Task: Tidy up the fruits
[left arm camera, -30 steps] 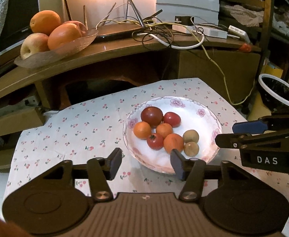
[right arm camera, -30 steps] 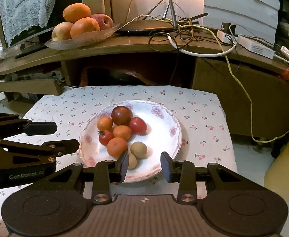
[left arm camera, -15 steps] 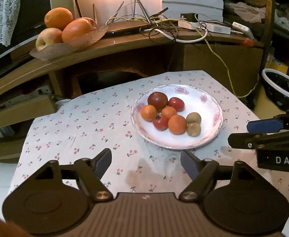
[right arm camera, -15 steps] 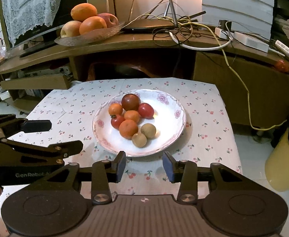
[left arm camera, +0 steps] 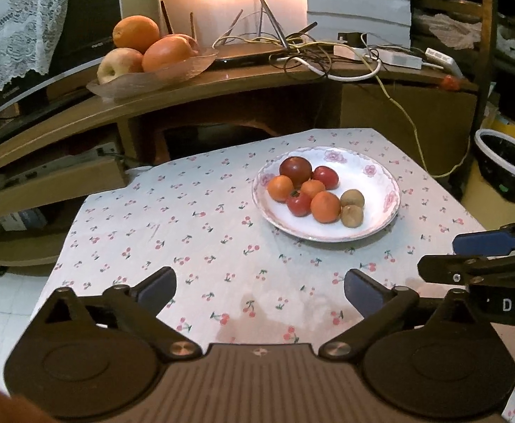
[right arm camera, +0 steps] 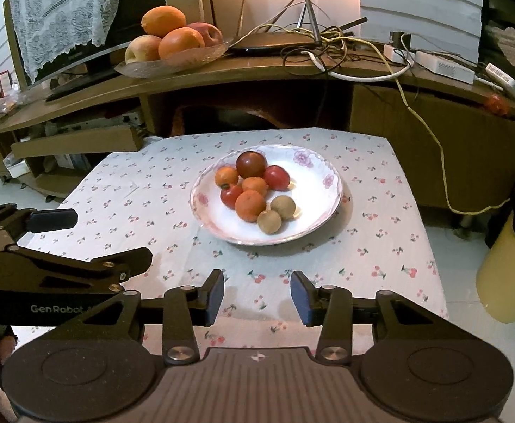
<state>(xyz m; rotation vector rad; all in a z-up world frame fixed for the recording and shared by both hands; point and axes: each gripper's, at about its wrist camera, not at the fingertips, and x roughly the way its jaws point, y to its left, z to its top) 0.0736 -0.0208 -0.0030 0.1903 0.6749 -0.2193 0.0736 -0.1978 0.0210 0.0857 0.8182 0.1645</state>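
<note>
Both the left tongs (left arm camera: 259, 290) and right tongs (right arm camera: 256, 298) hang spread apart, holding nothing, near the table's (right arm camera: 380, 218) front edge. The fruits sit clustered on a flowered plate (right arm camera: 322, 208) farther out: oranges (right arm camera: 250, 205), tomatoes (right arm camera: 277, 177) and two kiwis (right arm camera: 269, 221). They look small, round, smooth and bruisable, likely to roll; a gentle grip across the widest part seems best. A glass dish (right arm camera: 187, 57) on the far shelf holds larger fruit.

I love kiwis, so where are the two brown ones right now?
Both kiwis sit side by side on the right of the white plate, beside the biggest orange.
</note>
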